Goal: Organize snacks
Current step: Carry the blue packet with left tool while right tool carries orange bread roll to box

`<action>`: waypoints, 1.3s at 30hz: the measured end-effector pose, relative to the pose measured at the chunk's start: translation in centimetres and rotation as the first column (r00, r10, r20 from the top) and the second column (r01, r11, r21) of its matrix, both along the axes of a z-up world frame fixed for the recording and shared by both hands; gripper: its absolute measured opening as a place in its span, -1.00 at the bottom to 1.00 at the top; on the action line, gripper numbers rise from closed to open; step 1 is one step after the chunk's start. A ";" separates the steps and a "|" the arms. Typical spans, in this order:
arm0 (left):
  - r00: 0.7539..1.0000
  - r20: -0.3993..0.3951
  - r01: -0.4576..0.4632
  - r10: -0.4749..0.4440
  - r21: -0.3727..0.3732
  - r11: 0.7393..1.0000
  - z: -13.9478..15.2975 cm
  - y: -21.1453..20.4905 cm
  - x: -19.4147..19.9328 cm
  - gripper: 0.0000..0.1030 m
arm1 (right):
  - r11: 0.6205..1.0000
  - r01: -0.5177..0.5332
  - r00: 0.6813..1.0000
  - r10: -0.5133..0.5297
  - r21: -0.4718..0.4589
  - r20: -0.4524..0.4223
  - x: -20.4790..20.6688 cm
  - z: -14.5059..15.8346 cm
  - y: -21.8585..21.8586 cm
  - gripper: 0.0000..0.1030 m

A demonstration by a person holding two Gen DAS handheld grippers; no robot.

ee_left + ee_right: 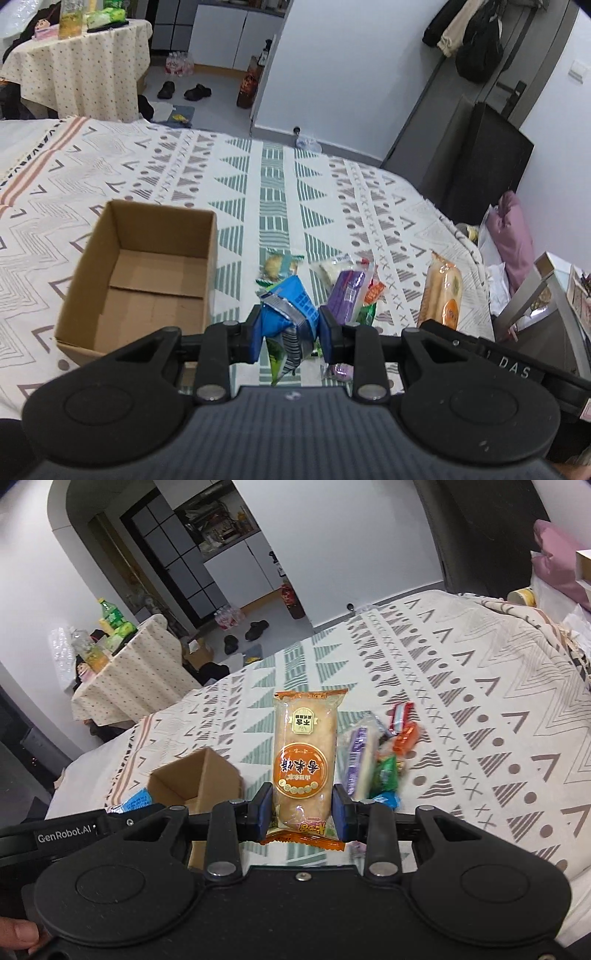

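A bed under a patterned cover (pixel 280 192) holds an empty cardboard box (pixel 147 273) and loose snacks (pixel 351 291). The left gripper (pixel 289 328) pinches a blue packet (pixel 291 310); the right gripper (pixel 303 808) clamps an orange cake packet (pixel 304 760). A clothed table (pixel 81 62) stands beyond, with shoes (pixel 184 90) on the grey floor.

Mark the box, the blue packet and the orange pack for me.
box (pixel 155 275), left wrist view, on its inside floor.
blue packet (pixel 291 306), left wrist view, on its crumpled face.
orange pack (pixel 304 755), right wrist view, on its front label.
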State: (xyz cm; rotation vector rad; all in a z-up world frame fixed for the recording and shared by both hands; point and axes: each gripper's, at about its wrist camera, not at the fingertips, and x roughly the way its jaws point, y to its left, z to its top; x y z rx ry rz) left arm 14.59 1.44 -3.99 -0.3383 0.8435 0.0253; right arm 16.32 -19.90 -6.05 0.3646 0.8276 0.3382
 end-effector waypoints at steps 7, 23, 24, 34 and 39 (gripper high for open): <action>1.000 0.016 -0.024 0.025 -0.029 0.999 0.9 2.5 -1.0 -0.43 | 1.000 -0.019 0.999 0.019 -0.008 0.029 -0.4 1.4 2.0 -0.37; 0.989 0.011 -0.147 0.148 -0.044 0.988 1.0 10.0 -1.9 -0.43 | 0.993 -0.114 0.993 0.116 -0.033 0.033 0.3 2.1 8.8 -0.37; 0.988 0.010 -0.154 0.155 -0.045 0.987 0.8 10.5 -1.8 -0.43 | 0.992 -0.121 0.992 0.122 -0.035 0.031 0.4 2.1 9.2 -0.37; 0.984 -0.026 -0.178 0.176 -0.074 0.981 -1.6 14.2 0.3 -0.43 | 0.985 -0.170 0.985 0.170 -0.042 -0.003 2.4 0.9 13.9 -0.37; 0.981 -0.050 -0.191 0.187 -0.094 0.977 -3.1 15.9 2.2 -0.43 | 0.980 -0.193 0.981 0.192 -0.045 -0.027 4.0 0.1 16.2 -0.37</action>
